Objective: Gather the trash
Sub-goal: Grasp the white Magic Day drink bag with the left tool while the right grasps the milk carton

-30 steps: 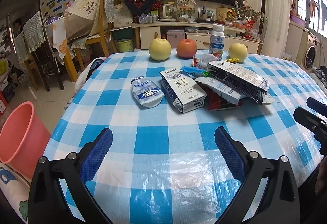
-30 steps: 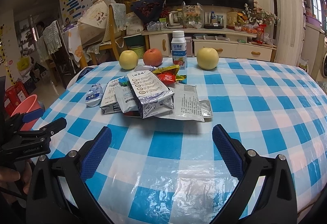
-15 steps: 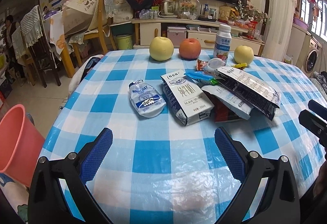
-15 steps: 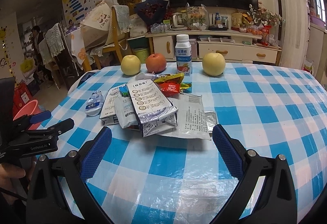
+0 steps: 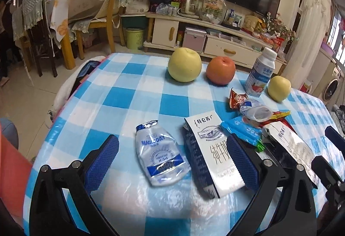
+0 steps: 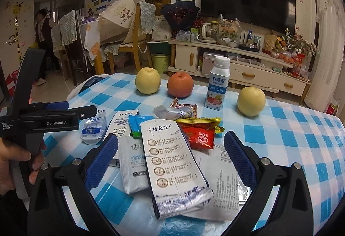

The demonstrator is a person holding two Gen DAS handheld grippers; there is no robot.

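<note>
Trash lies in a heap on the blue-checked tablecloth (image 5: 133, 93). My left gripper (image 5: 172, 162) is open, its pads on either side of a crumpled clear plastic bottle (image 5: 159, 156) and a flattened white milk carton (image 5: 213, 154), not touching either. My right gripper (image 6: 171, 159) is open over a long silver-white pouch (image 6: 172, 162), a small white sachet (image 6: 132, 164), a red wrapper (image 6: 199, 133) and a flat printed foil sheet (image 6: 224, 180). A blue wrapper (image 5: 241, 130) and a crushed small bottle (image 5: 255, 110) lie behind the carton.
Two yellow apples (image 5: 185, 67) (image 6: 251, 101), a red apple (image 5: 220, 70) and an upright yogurt bottle (image 6: 218, 83) stand at the table's far side. A pink bucket (image 5: 10, 160) sits on the floor at left. Chairs (image 5: 94, 9) and a TV cabinet (image 6: 237, 65) stand beyond.
Both grippers have moved forward and lower toward the trash heap, so the items look larger and sit between the fingers. Nothing on the table has shifted.
</note>
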